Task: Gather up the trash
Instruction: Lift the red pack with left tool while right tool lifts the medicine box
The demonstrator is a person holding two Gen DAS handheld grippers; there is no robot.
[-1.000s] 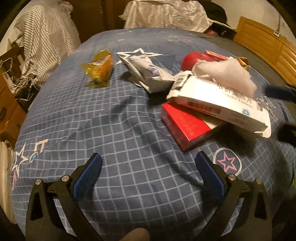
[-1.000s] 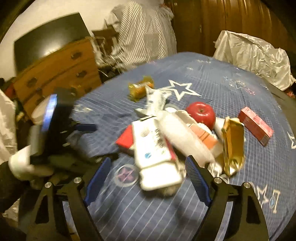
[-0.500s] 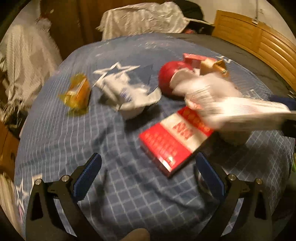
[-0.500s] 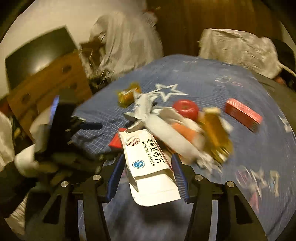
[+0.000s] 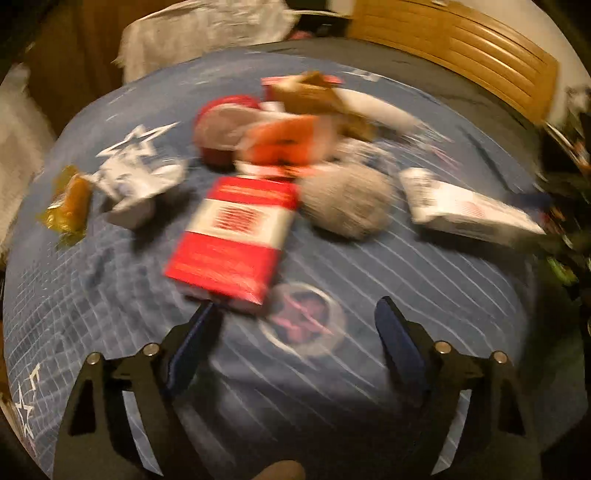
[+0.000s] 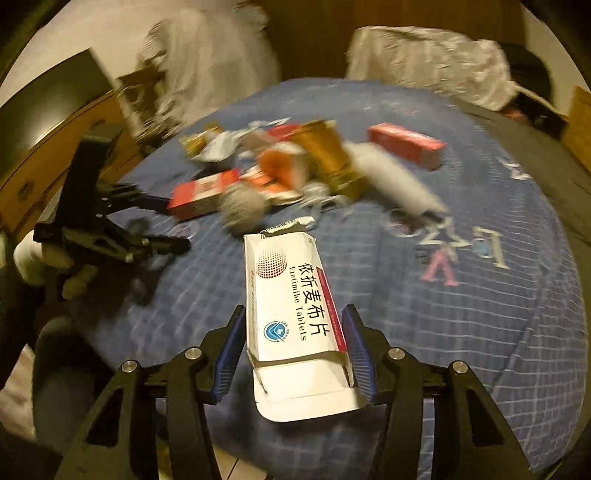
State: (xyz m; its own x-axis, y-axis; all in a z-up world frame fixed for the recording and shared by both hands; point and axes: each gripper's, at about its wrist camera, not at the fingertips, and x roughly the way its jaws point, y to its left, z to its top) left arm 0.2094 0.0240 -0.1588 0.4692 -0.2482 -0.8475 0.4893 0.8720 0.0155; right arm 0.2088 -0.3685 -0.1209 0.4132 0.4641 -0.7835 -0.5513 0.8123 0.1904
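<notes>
My right gripper (image 6: 293,341) is shut on a white tablet box (image 6: 291,314) and holds it above the near edge of the blue bed; the box also shows at the right of the left wrist view (image 5: 469,208). My left gripper (image 5: 295,332) is open and empty, just in front of a red and white box (image 5: 232,240). Behind that box lies a blurred pile: a grey fluffy wad (image 5: 347,201), an orange pack (image 5: 284,142), a red apple (image 5: 225,110), a gold pouch (image 5: 317,94), a crumpled white wrapper (image 5: 136,181) and a yellow wrapper (image 5: 70,201).
A small red box (image 6: 406,144) lies apart at the far right of the blue star-print bedspread (image 6: 443,295). A wooden headboard (image 5: 461,48) and white bundled cloth (image 5: 207,33) stand beyond the bed. A wooden dresser (image 6: 55,147) is on the left.
My right gripper closed on the white tablet box and pulled it off the pile toward the bed's edge. My left gripper swung right, nearer the red and white box.
</notes>
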